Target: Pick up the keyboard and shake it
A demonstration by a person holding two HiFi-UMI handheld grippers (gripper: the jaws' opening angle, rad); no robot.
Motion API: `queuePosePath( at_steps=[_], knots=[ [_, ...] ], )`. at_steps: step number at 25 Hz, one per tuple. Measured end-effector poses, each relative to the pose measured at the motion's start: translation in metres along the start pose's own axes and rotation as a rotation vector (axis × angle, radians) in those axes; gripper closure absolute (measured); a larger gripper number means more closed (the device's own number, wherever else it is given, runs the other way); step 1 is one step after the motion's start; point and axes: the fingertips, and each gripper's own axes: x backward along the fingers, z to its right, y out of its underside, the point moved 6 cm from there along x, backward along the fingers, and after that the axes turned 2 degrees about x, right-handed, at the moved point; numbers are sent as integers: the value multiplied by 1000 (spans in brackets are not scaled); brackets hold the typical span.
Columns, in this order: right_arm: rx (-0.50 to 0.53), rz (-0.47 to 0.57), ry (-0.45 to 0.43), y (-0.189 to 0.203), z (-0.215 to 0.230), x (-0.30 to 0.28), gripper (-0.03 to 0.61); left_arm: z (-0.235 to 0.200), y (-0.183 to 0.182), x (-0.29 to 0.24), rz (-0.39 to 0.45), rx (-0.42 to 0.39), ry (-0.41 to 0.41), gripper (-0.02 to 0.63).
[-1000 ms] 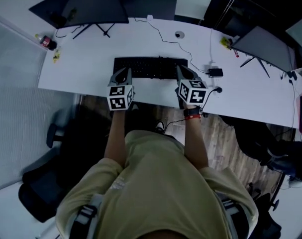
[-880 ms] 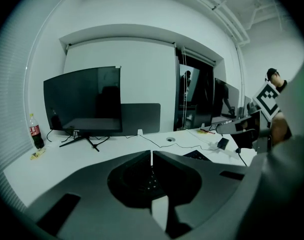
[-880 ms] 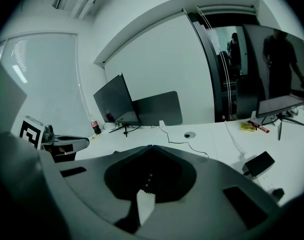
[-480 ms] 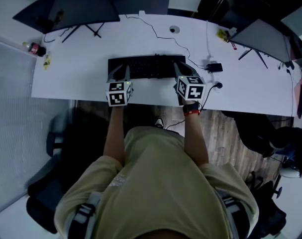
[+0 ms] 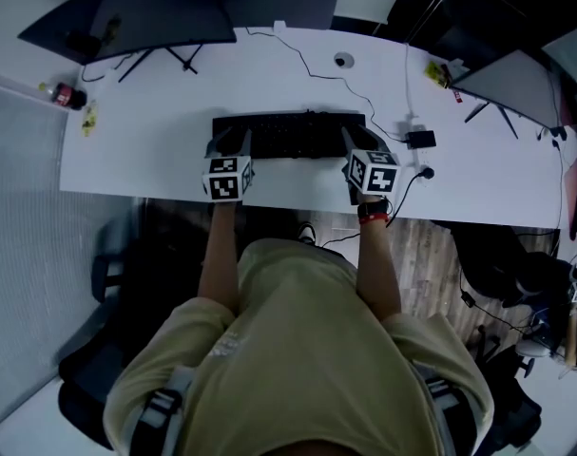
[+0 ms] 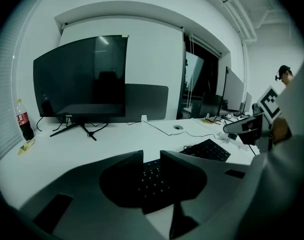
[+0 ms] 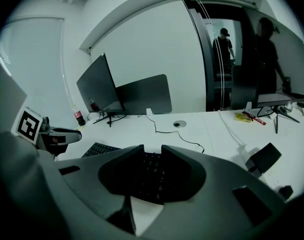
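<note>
Keyboard (image 5: pixel 288 133), black, rectangular, full-width: lies flat on the white desk (image 5: pixel 145 160), near its front edge, lengthwise before the person.

Left gripper (image 5: pixel 229 142), grey, two-jaw, with marker cube: at the keyboard's left end, pointing slantwise down. Its jaws stand a narrow gap apart, having just been opening. They clamp nothing, and keys show through the gap.

Right gripper (image 5: pixel 355 142), same make: at the keyboard's right end. Its jaws are likewise slightly parted, having just been opening, and grip nothing. Keys show below the gap.

Thin black cable (image 5: pixel 312 65): on the desk behind the keyboard.

Dark flat monitor (image 5: pixel 164 12): back left.
</note>
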Motion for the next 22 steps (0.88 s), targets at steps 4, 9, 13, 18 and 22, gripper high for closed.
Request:
queuePosePath(
  at_steps=[4, 9, 13, 18, 22],
  knots=[
    [-8, -17, 14, 6, 6, -12, 436, -13, 6, -10, -34, 12, -8, 476],
    [-13, -45, 16, 25, 10, -26, 409, -28, 20, -20, -69, 48, -9, 429],
    [-23, -57, 36, 25, 18, -37, 387, -46, 26, -29, -98, 81, -32, 401],
    [-35, -62, 74, 18, 31, -48, 361, -62, 30, -43, -134, 108, -25, 354],
    [-34, -94, 83, 16, 36, -59, 321, -70, 33, -55, -188, 118, -14, 295]
  ],
)
